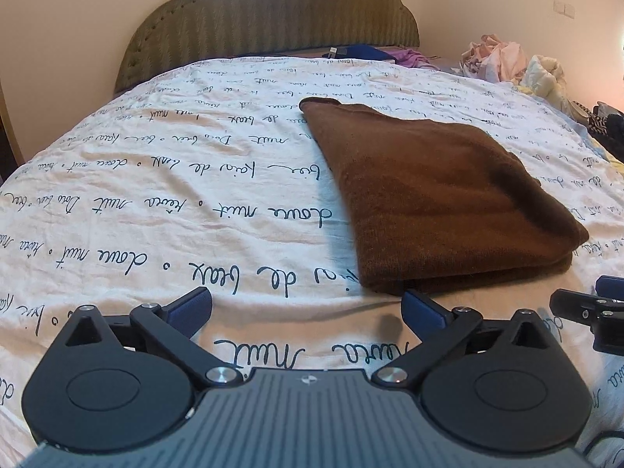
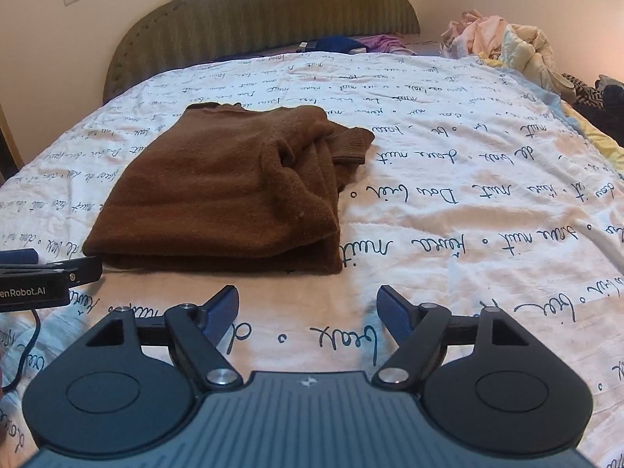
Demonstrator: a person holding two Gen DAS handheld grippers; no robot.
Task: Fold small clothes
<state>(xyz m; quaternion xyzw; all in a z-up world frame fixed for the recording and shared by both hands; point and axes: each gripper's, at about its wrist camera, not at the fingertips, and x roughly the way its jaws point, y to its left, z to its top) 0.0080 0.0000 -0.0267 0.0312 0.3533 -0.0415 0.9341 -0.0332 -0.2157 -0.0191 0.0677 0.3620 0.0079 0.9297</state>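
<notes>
The folded brown sweater lay on the bedsheet while the left gripper and right gripper hovered near it, wide open and empty, apparently released.

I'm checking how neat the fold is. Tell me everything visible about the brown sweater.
The brown sweater is a fuzzy knit, folded into a rough rectangle of stacked layers, lying flat on the script-printed bedsheet. Its right side is bunched, with a ribbed cuff sticking out. Only the sheet touches it; both grippers sit open just short of its near edge.
</notes>
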